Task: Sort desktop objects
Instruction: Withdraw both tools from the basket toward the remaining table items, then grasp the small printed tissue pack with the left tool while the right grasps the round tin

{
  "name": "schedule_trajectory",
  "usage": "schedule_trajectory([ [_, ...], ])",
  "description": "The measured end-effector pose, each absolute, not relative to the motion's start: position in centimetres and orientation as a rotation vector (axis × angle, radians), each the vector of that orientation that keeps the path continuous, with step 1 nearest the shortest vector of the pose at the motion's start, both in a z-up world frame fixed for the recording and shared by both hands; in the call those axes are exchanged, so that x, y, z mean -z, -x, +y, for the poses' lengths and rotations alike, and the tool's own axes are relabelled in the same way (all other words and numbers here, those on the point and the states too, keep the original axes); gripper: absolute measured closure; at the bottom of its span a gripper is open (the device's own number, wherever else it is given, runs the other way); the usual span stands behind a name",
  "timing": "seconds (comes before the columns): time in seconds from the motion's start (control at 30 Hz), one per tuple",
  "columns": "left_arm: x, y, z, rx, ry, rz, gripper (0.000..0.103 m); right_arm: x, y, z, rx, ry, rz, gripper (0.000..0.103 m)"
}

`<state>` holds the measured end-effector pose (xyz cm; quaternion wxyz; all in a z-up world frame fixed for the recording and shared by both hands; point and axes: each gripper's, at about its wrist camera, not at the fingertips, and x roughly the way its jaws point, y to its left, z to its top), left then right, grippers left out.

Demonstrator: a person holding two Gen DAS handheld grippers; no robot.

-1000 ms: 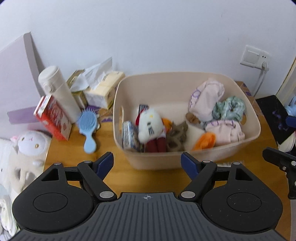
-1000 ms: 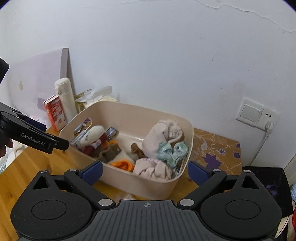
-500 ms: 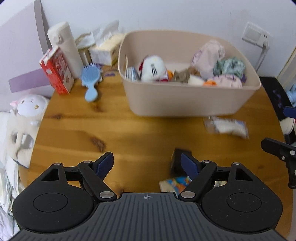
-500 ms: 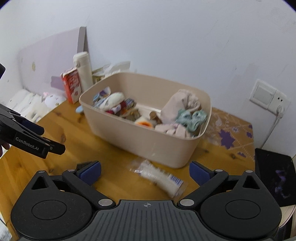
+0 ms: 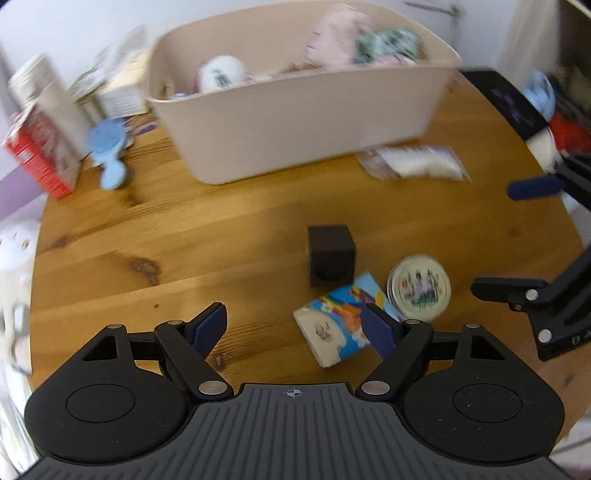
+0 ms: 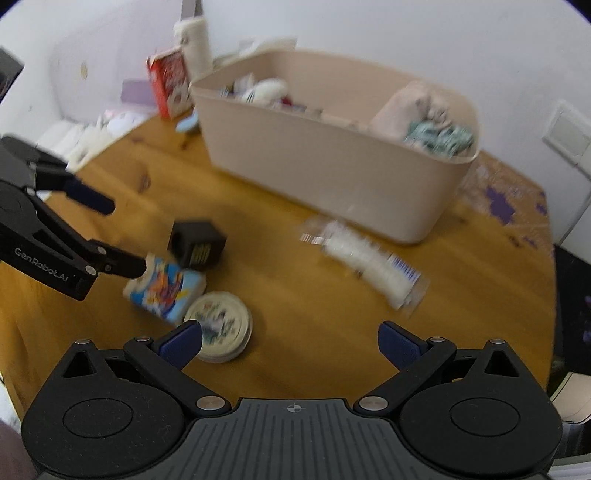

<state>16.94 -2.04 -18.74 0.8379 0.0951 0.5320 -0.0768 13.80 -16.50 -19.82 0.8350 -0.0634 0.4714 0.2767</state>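
Left wrist view: the left gripper (image 5: 295, 326) has its fingers spread wide at the bottom, with the colourful carton (image 5: 341, 326) beside its right-hand finger, a black cube (image 5: 331, 254) at centre and the beige bin (image 5: 306, 110) across the top. Right wrist view: the right gripper (image 6: 290, 345) is likewise spread and empty, the round tin (image 6: 221, 326) at lower left by its finger and the clear packet (image 6: 369, 258) at centre right.

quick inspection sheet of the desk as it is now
surface: wooden table, mostly bare in front
job's things: beige bin holding soft toys and cloths; black cube, colourful pack, round tin, clear packet loose on the table
clutter: red carton, blue hairbrush, flask beside the bin
grippers: left gripper and right gripper, jaws open, empty
cables: nothing seen
surroundings: white wall, wall switch
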Motion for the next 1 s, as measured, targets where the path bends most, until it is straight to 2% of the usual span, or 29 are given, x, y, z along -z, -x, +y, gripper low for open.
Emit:
schedule_trajectory([
  [0.33,21.2,-17.0,-2.7,0.304,-0.309,1.138,0.022,22.1,-13.1,-15.1,-0.633,0.171,1.05,0.0],
  [0.67,23.4,-17.5,-3.8,0.411,-0.387,1.137,0.022,23.1,-13.0,-13.1,-0.674,0.253,1.013,0.0],
  [0.73,23.5,-17.5,-3.7,0.433,-0.386,1.125,0.023,23.1,-13.0,-12.8,-0.683,0.264,1.002,0.004],
  [0.83,23.5,-17.6,-3.5,0.463,-0.374,1.111,0.03,23.1,-13.0,-12.4,-0.693,0.276,0.992,0.012],
  [0.93,23.4,-17.8,-3.4,0.491,-0.363,1.105,0.041,23.3,-13.1,-12.0,-0.705,0.279,0.988,0.021],
  [1.0,23.2,-17.9,-3.4,0.501,-0.367,1.1,0.052,23.3,-13.1,-11.9,-0.717,0.272,0.99,0.028],
])
